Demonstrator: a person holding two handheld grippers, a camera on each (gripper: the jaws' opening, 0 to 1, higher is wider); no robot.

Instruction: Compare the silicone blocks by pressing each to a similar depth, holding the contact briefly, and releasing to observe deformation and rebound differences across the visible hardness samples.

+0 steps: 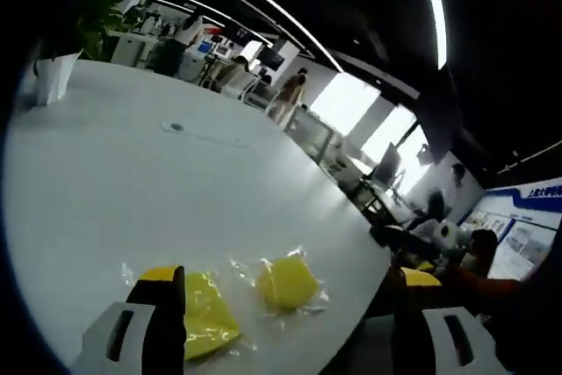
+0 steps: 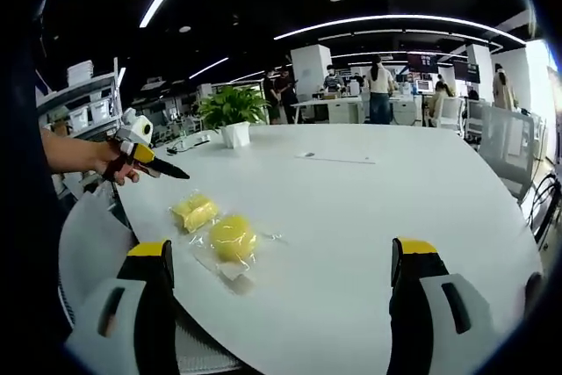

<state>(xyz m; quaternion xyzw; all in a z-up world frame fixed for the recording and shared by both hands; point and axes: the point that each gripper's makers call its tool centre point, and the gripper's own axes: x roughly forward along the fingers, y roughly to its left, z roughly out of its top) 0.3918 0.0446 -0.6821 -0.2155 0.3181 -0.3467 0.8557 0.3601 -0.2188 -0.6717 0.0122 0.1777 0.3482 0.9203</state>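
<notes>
Two yellow silicone blocks, each in a clear plastic bag, lie side by side near the white table's point(image 1: 132, 191) front edge. In the left gripper view one block point(image 1: 207, 315) sits just behind my left jaw and the other point(image 1: 286, 282) lies between the jaws. My left gripper point(image 1: 290, 277) is open wide and touches neither. In the right gripper view the blocks point(image 2: 195, 210) point(image 2: 232, 236) lie left of centre, ahead of the open right gripper point(image 2: 281, 250). A hand holds the left gripper point(image 2: 147, 161) over the table's left edge, apart from the blocks.
A potted plant in a white pot point(image 2: 233, 122) point(image 1: 54, 75) stands at the table's far end. A small flat item point(image 2: 334, 158) lies mid-table. The table point(image 2: 369, 208) ends close below both grippers. People, desks and chairs point(image 2: 514, 151) fill the office beyond.
</notes>
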